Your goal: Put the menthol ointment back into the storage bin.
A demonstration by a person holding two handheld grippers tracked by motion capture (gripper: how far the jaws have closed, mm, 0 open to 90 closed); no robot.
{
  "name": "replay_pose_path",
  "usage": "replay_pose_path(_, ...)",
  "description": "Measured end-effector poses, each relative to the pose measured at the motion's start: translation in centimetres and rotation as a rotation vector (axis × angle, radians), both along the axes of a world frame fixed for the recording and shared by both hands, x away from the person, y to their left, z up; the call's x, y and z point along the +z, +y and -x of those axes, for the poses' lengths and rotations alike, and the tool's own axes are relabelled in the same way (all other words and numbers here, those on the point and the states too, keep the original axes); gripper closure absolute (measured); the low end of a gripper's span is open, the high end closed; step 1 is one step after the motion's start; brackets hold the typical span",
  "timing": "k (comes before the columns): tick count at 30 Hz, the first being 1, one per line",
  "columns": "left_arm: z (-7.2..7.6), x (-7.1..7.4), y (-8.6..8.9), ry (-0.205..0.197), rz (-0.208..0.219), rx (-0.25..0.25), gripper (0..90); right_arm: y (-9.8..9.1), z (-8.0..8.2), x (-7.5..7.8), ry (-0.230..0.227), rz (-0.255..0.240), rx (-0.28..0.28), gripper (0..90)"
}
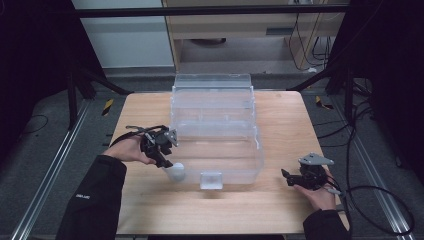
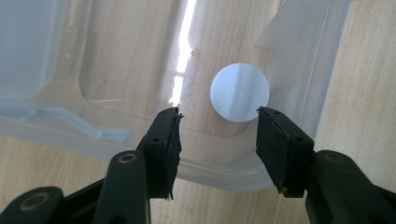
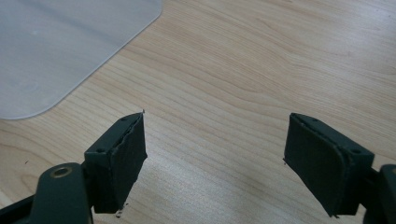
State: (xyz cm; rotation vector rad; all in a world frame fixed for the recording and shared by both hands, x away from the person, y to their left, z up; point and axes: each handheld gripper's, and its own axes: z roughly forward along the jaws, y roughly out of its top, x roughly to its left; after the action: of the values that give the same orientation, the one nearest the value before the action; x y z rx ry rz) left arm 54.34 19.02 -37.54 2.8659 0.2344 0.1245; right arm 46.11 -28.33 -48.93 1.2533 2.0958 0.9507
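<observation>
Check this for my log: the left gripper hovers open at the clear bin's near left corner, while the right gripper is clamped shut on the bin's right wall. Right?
Not quite. The left gripper is open at the bin's near left corner, but the right gripper grips nothing: the right gripper view shows its jaws wide apart over bare table, and the high view shows it clear of the bin.

Left tongs (image 1: 161, 144) held in left hand (image 1: 127, 149), jaws apart and apparently angled downward, right tongs (image 1: 295, 178) in right hand (image 1: 320, 196), jaws wide, dark sleeves
</observation>
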Motion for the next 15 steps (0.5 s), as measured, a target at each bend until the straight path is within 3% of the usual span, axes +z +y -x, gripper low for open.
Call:
replay_pose_path(9, 0.6, 2.2, 1.5, -0.090, 0.116, 0.095, 43.7, -0.1, 0.0, 0.1, -0.009, 0.001, -0.004, 20.7)
replay_pose_path(15, 1.5, 2.8, 2.9, -0.147, 0.214, 0.210, 35.2, -0.2, 0.1, 0.2, -0.007, -0.006, -0.014, 20.5)
